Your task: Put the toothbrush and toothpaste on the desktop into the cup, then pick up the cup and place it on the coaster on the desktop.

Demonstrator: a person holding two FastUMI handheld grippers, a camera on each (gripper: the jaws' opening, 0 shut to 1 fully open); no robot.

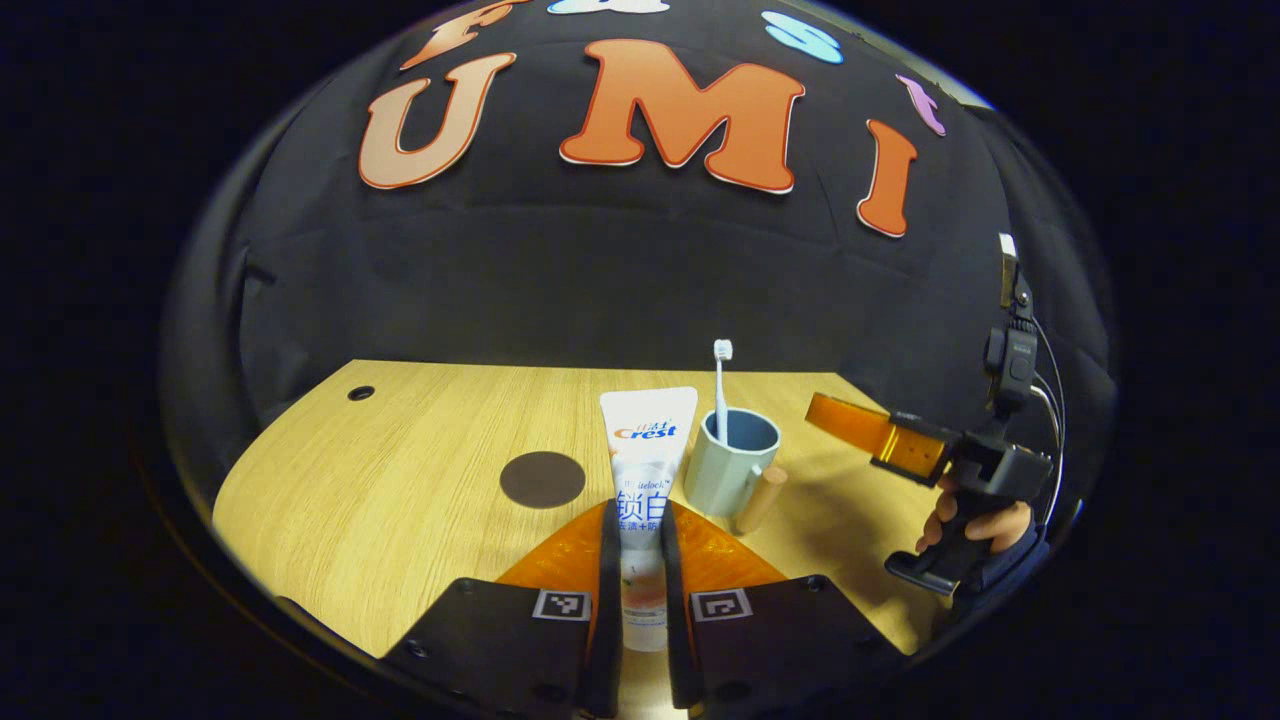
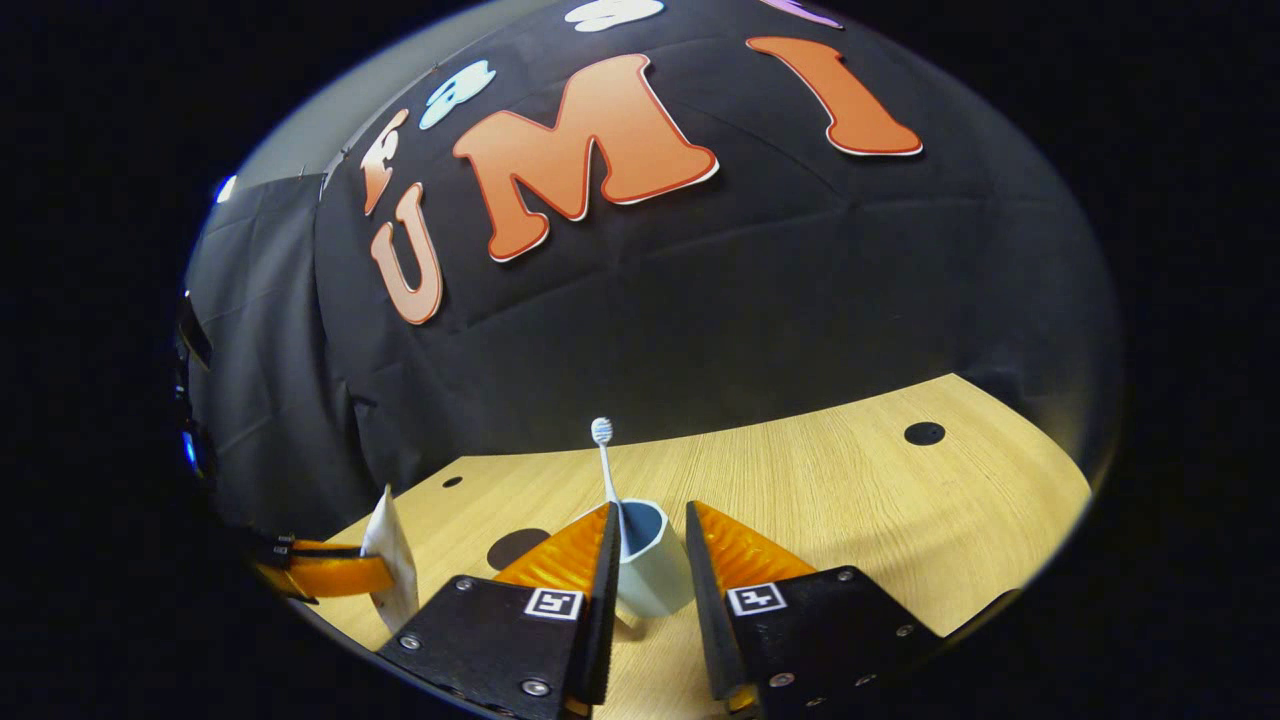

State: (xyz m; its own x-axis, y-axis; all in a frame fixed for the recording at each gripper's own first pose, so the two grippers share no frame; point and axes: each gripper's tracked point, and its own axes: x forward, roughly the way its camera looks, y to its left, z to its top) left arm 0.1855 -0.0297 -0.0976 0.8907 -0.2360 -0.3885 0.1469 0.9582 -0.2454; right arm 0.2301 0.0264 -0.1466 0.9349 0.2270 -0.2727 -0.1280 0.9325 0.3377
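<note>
My left gripper (image 1: 640, 510) is shut on a white toothpaste tube (image 1: 645, 450), which stands upright between its fingers above the wooden desktop (image 1: 400, 500). Just right of the tube stands a pale blue cup (image 1: 733, 465) with a wooden handle (image 1: 762, 498) and a white toothbrush (image 1: 721, 385) upright in it. A dark round coaster (image 1: 542, 479) lies left of the tube. My right gripper (image 2: 650, 510) is open, with the cup (image 2: 650, 575) and toothbrush (image 2: 603, 460) seen just beyond its fingers. In the left gripper view the right gripper (image 1: 850, 420) hovers right of the cup, apart from it.
A hand (image 1: 985, 520) holds the right gripper's grip at the desk's right side. The left gripper (image 2: 330, 575) with the tube (image 2: 390, 560) sits at the far left, near the coaster (image 2: 515, 547). Small dark holes (image 1: 361, 393) (image 2: 924, 433) mark the desktop's far corners.
</note>
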